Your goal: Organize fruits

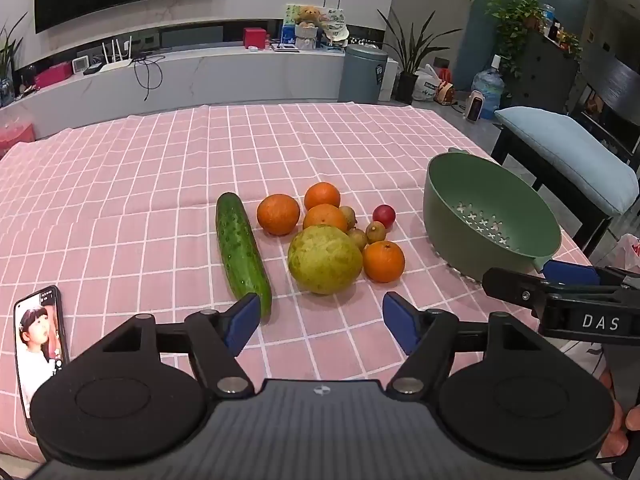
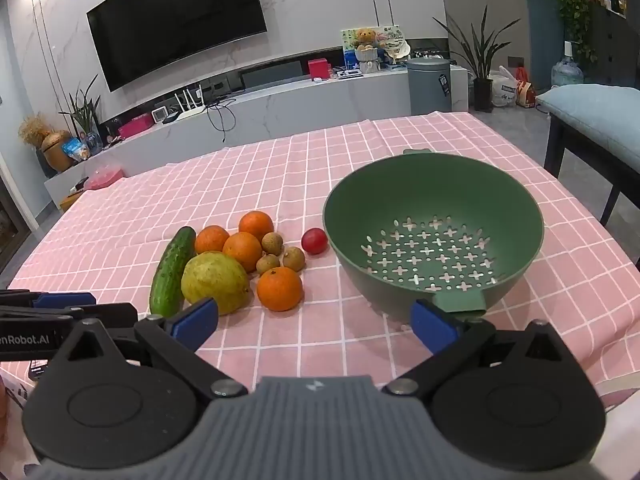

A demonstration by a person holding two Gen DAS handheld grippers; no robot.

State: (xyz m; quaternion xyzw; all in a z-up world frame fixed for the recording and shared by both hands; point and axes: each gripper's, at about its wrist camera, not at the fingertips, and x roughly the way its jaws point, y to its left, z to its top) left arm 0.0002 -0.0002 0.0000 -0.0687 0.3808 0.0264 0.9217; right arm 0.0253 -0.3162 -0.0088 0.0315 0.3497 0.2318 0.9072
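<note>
fruits sit bunched on the pink cloth beside my empty green colander. both my left gripper and right gripper gape wide, holding nothing. i reckon the oranges are firm; grip them across the middle.

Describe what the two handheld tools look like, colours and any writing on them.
Both tools match: black linkage arms, round black discs, a ribbed grey body and blue finger pads. The left tool and the right tool each carry white lettering on the side; "DAS" shows on the right one, "nRobot.AI" on the left.
</note>
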